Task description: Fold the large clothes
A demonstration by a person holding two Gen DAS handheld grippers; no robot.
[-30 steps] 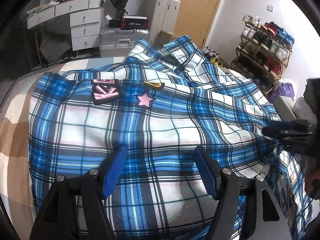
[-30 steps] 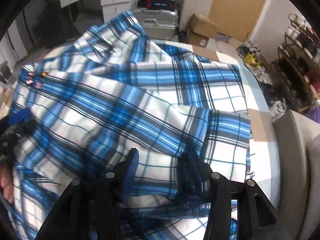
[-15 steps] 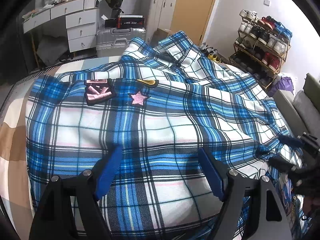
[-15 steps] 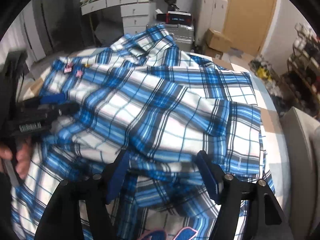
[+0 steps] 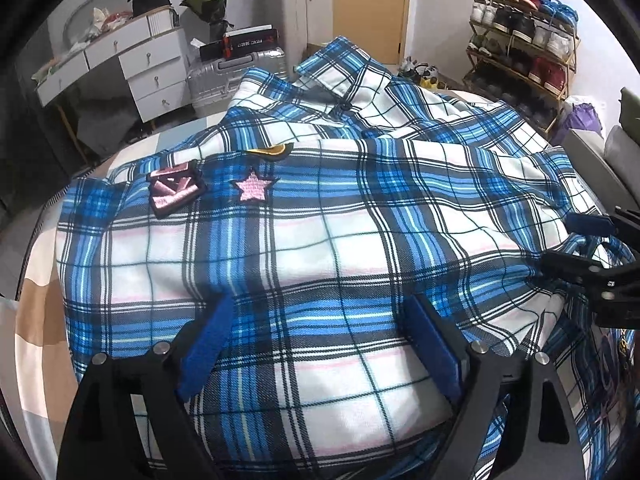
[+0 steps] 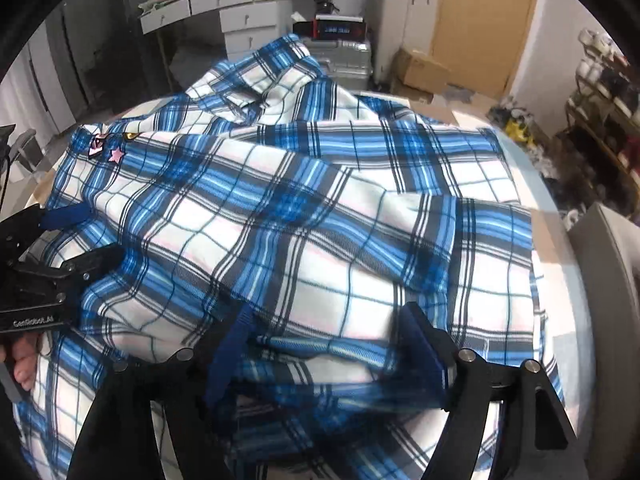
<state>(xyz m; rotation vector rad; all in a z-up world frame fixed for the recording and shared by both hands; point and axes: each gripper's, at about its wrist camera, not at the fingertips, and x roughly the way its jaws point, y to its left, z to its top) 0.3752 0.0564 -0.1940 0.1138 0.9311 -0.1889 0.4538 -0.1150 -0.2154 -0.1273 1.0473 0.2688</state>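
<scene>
A large blue-and-white plaid shirt (image 5: 360, 240) lies spread on the bed, collar at the far end, with a pink badge (image 5: 174, 188) and a pink star patch (image 5: 252, 188) on its chest. My left gripper (image 5: 320, 312) hovers over the near part of the shirt, its jaws opening, with flat cloth under the gap and no pad pressing on it. In the right wrist view the shirt (image 6: 320, 220) shows a folded-over layer. My right gripper (image 6: 328, 320) straddles that fold's edge, jaws opening and loose. Each gripper also shows in the other's view: the right gripper (image 5: 592, 248), the left gripper (image 6: 72, 240).
The bed cover (image 5: 36, 320) is beige and white checks. Beyond the bed stand a white dresser (image 5: 132, 64), a silver suitcase (image 5: 232, 76), a shoe rack (image 5: 524, 28) and a cardboard box (image 6: 424, 72). A grey sofa (image 6: 608, 280) is at the right. A person's hand (image 6: 24, 360) holds the left gripper.
Both grippers' jaws have spread wider. The right gripper let the bunched fold go and the cloth now lies flatter. The left view has rolled slightly.
</scene>
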